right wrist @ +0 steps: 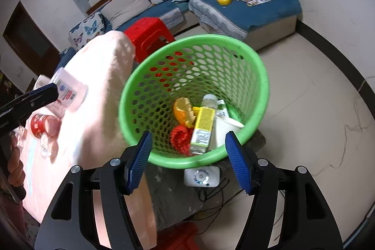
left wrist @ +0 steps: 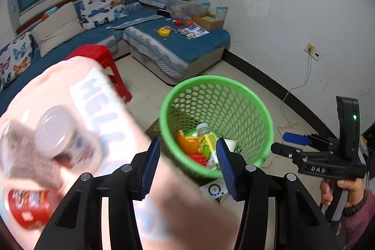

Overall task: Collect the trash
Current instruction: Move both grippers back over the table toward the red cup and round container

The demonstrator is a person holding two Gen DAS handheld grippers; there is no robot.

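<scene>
A green mesh basket point(left wrist: 246, 95) point(right wrist: 255, 76) holds trash: an orange peel point(right wrist: 181, 110), a yellow-green carton point(right wrist: 203, 127), a clear bottle point(right wrist: 209, 101), a red piece point(right wrist: 179, 138) and a white cup point(right wrist: 222, 130). My left gripper point(left wrist: 187, 168) is open and empty, just before the basket's near rim. My right gripper point(right wrist: 189, 162) is open and empty over the near rim; it also shows in the left wrist view point(left wrist: 284, 143). On the pink cloth point(right wrist: 93, 109) lie a small clear bottle point(left wrist: 61, 132), a red cup point(left wrist: 28, 210) point(right wrist: 43, 125) and a white packet point(right wrist: 66, 88).
A red stool point(right wrist: 147, 34) stands behind the basket. A blue sofa point(left wrist: 182, 43) with cushions and toys lines the far wall. A white device point(right wrist: 202, 176) with cables lies on a dark mat below the basket. A tiled floor point(right wrist: 304, 109) spreads to the right.
</scene>
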